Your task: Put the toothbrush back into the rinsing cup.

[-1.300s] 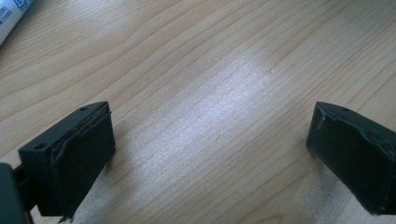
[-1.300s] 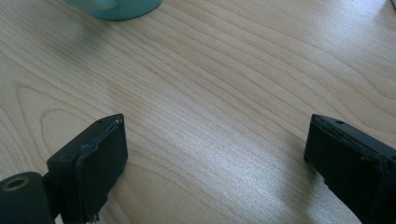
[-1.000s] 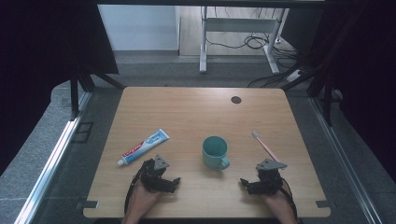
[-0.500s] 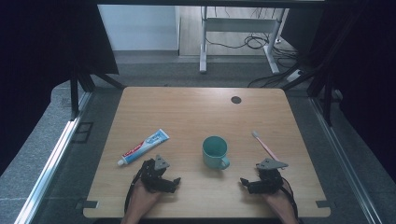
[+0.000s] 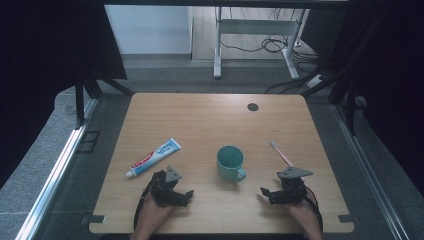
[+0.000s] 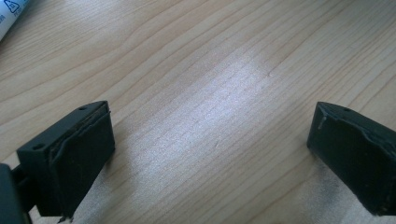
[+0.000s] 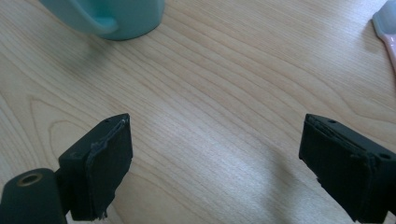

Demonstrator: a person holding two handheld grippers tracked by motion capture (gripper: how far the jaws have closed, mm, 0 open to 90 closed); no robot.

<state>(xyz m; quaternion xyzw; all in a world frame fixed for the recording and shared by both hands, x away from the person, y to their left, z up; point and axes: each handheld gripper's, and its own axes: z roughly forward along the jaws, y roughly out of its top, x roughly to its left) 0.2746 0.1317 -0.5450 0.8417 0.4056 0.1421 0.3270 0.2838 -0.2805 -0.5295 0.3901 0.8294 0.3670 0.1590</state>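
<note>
Nothing had been picked up: both the left gripper (image 5: pixel 187 192) and right gripper (image 5: pixel 263 191) rested wide apart and empty, with the toothpaste (image 5: pixel 153 158), mug (image 5: pixel 230 162) and toothbrush (image 5: pixel 281 155) lying untouched on the table (image 5: pixel 200 120).

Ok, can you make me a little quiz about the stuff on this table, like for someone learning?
1. True or false: the round teal ceramic mug lies tipped on its side on the pale wooden table.
2. Which thing lies closest to the left gripper? A) the white, red and blue toothpaste tube B) the pink toothbrush C) the mug
3. Fill in: the jaws of the right gripper stand ____ with nothing between them.

Key: 1. False, it stands upright, mouth up. 2. A, the tube lies just beyond that gripper. 3. Open, as the right gripper view shows bare wood between them.
</note>
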